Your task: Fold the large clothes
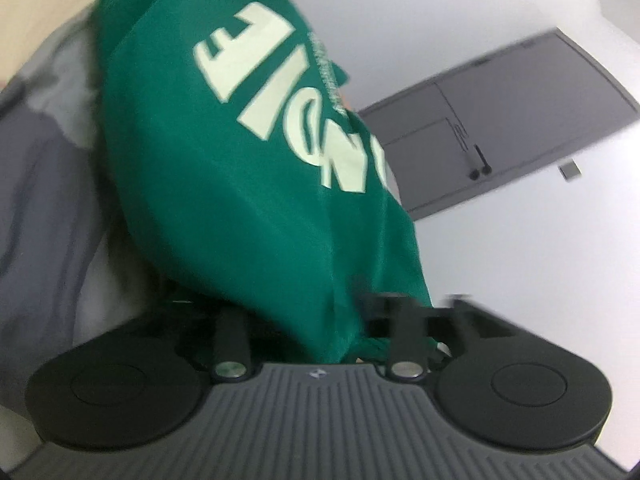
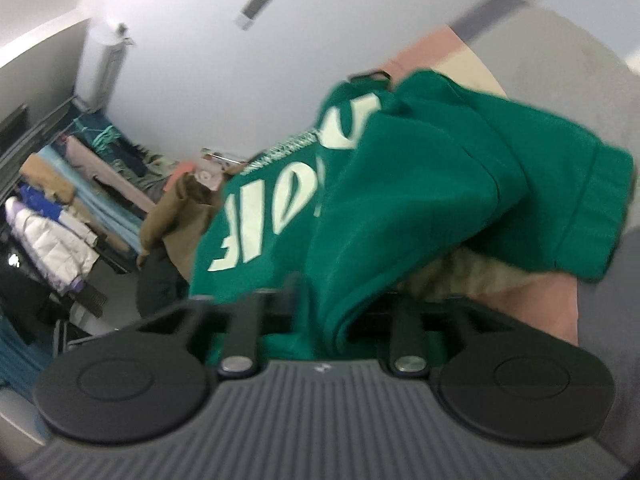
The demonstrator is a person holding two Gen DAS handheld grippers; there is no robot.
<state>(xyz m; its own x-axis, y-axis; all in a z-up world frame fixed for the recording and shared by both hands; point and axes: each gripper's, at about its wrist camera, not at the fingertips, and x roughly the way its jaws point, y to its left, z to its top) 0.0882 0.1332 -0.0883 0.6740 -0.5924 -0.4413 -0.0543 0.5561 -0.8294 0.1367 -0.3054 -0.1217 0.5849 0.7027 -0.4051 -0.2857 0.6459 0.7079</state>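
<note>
A green sweatshirt (image 1: 224, 152) with large cream letters fills the middle of the left wrist view and hangs bunched close in front of the camera. Its lower edge runs down between the fingers (image 1: 230, 336) of my left gripper (image 1: 320, 308), whose jaws stand apart; the fingertips are hidden by cloth. In the right wrist view the same sweatshirt (image 2: 400, 200) lies in folds, a ribbed cuff at the right. A fold of it dips between the fingers (image 2: 404, 332) of my right gripper (image 2: 324, 300), jaws apart, with a dark gap beside the cloth.
Grey fabric (image 1: 40, 160) lies left of the sweatshirt, and a grey panel (image 1: 500, 120) is on the white wall behind. A pile of assorted clothes (image 2: 60, 208) and a brown garment (image 2: 180, 216) sit at left. A pink surface (image 2: 532, 300) lies under the sweatshirt.
</note>
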